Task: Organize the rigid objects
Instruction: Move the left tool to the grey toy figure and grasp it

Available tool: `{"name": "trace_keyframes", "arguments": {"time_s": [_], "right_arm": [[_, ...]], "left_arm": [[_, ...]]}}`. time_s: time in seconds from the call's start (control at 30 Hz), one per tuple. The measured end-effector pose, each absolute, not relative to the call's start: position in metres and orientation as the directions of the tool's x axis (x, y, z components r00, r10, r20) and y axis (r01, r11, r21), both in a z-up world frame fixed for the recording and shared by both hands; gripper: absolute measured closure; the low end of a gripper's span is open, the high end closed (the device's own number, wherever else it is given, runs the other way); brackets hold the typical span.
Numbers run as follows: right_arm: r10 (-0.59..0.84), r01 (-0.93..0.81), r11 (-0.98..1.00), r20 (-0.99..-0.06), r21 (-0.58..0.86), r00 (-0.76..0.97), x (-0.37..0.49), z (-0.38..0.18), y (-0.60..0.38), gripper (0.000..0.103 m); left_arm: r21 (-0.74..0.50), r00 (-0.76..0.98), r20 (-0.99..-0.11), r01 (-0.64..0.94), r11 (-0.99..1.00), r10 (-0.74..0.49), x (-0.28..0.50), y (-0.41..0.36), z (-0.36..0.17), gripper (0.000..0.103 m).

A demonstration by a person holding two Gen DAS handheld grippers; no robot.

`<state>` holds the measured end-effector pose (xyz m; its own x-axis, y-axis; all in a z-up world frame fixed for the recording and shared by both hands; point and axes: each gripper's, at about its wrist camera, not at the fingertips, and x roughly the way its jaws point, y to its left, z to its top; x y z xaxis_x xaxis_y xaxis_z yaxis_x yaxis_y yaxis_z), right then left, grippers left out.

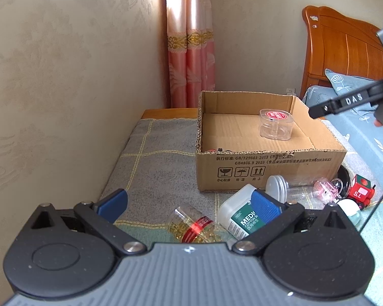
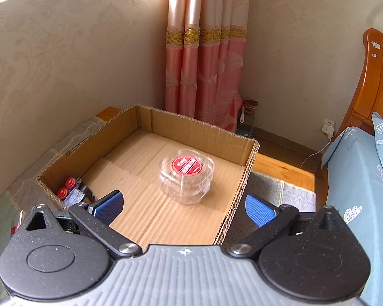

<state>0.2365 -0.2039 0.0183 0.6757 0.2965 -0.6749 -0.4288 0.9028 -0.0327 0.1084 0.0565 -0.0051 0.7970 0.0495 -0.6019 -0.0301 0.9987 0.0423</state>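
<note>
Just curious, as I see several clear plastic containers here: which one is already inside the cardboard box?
The squat clear tub with the round red label on its lid, standing upright in the cardboard box. The red-banded jar and grey-lidded jar lie outside on the cloth.

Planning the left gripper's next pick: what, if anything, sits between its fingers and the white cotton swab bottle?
Nothing visible. The left gripper is open, and the bottle lies just ahead beside its right finger. The capsule bottle lies to the bottle's left, not in the path.

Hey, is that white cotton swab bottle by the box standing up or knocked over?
Knocked over. The white cotton swab bottle lies on its side on the checked cloth, in front of the cardboard box.
</note>
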Motion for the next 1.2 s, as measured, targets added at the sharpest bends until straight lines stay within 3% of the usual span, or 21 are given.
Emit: {"name": "trace_keyframes", "arguments": {"time_s": [0.57, 1.2], "right_arm": [[0.425, -0.476, 0.871, -0.674, 0.122, 0.605, 0.14, -0.033, -0.225, 0.0], [0.398, -0.561, 0.827, -0.72, 0.014, 0.568, 0.123, -0.082, -0.199, 0.0]], "left_arm": [[0.055, 0.781, -0.623, -0.003, 0.998, 0.037, 0.101, 0.053, -0.012, 0.001], [0.076, 0.751, -0.659, 0.134, 0.988, -0.051, 0.089, 0.035, -0.028, 0.001]]}}
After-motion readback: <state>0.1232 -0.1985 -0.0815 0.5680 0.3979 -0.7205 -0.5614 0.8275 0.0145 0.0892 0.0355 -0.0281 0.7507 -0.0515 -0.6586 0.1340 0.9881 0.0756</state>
